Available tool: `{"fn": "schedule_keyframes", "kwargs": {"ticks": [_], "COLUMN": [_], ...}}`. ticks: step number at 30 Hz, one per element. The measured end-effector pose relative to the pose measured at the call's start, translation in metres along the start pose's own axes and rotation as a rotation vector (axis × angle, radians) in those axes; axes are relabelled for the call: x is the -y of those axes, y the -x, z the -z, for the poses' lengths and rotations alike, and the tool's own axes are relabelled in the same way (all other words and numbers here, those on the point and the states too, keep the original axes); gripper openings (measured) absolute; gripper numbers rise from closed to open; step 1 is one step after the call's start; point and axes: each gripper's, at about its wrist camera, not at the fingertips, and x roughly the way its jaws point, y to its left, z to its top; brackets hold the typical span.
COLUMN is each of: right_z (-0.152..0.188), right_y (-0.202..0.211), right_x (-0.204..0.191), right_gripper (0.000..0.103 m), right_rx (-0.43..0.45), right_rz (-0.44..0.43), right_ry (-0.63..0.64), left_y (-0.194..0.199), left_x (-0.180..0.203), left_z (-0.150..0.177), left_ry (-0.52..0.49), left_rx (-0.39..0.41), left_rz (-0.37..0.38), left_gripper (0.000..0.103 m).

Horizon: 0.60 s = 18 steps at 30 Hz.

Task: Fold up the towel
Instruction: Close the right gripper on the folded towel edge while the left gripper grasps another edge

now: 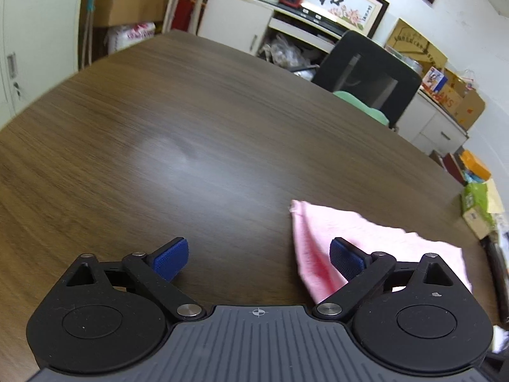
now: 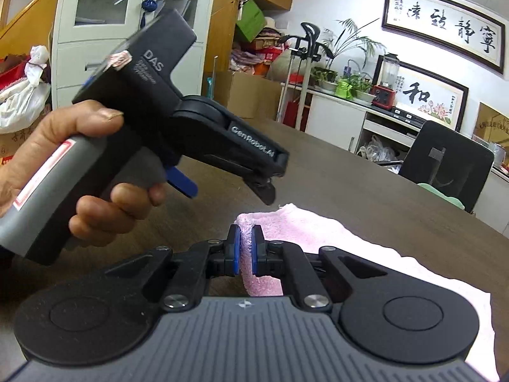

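Right gripper (image 2: 245, 248) pinches towel (image 2: 334, 238) fold; left gripper (image 1: 259, 256) gapes empty, corner to its right. Probably grab there, lift evenly.

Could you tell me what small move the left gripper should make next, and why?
Probably move the left gripper right onto the towel's free corner and close. Its jaws stand wide open over bare table, while the right gripper is already shut on a towel edge; a fold likely needs both corners held.
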Motion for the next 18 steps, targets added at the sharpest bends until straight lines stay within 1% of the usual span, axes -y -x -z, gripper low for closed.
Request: {"fn": "schedule_keyframes", "kwargs": {"ticks": [2, 3, 4, 6, 8, 12, 15, 16, 17, 18], "right_z": [0.0, 0.0, 0.0, 0.0, 0.0, 0.001, 0.001, 0.002, 0.002, 0.003], "right_y": [0.001, 0.001, 0.002, 0.003, 0.004, 0.006, 0.008, 0.009, 0.01, 0.011], "right_x": [0.003, 0.004, 0.006, 0.008, 0.01, 0.011, 0.012, 0.012, 0.013, 0.013], "right_gripper": [0.007, 0.007, 0.007, 0.007, 0.007, 0.008, 0.008, 0.008, 0.008, 0.008], "right_rx": [0.006, 0.01, 0.012, 0.021, 0.024, 0.027, 0.031, 0.032, 0.033, 0.034], "right_rz": [0.0, 0.002, 0.0, 0.0, 0.001, 0.004, 0.007, 0.007, 0.009, 0.014], "right_ry": [-0.011, -0.015, -0.021, -0.034, -0.038, -0.049, -0.055, -0.057, -0.058, -0.058], "left_y": [-0.007, -0.009, -0.013, -0.018, -0.023, -0.032, -0.038, -0.041, -0.044, -0.043], "left_x": [-0.001, -0.001, 0.0, 0.002, 0.006, 0.01, 0.014, 0.016, 0.018, 0.018], "left_z": [-0.001, -0.001, -0.001, -0.001, -0.002, -0.009, -0.014, -0.016, -0.017, -0.017], "left_ry": [0.027, 0.03, 0.033, 0.029, 0.015, 0.008, 0.006, 0.001, -0.007, -0.011], "left_rx": [-0.032, -0.04, -0.058, -0.075, -0.081, -0.102, -0.119, -0.126, -0.133, -0.136], "left_rz": [0.049, 0.058, 0.077, 0.094, 0.096, 0.128, 0.149, 0.153, 0.155, 0.152], "left_gripper": [0.098, 0.097, 0.095, 0.092, 0.088, 0.086, 0.077, 0.071, 0.062, 0.057]}}
